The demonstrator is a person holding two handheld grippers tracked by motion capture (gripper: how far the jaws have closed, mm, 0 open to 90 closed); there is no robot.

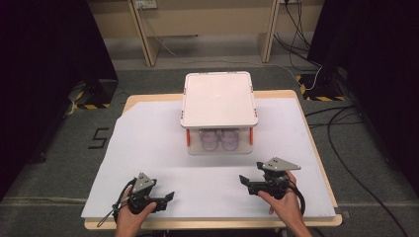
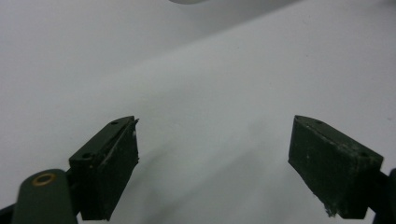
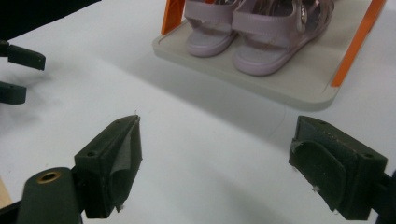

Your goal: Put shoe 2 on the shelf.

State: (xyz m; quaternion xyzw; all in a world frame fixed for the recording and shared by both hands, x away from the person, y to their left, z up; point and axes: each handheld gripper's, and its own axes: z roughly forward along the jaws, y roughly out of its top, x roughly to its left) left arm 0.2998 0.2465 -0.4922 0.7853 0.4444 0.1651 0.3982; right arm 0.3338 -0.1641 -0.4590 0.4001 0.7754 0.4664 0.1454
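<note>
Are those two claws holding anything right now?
No. The left gripper and right gripper are both open and empty; the sandals sit untouched on the rack.

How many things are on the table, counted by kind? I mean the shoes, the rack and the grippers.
Sandals: 2, lilac, side by side on the rack's lower shelf
Rack: 1, white with orange posts
Grippers: 2, left and right, both open and empty
Total: 5

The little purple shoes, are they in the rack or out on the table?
In. The shoes stand side by side on the bottom shelf of the rack, under its top shelf and between its orange posts. Both grippers are away from them.
</note>
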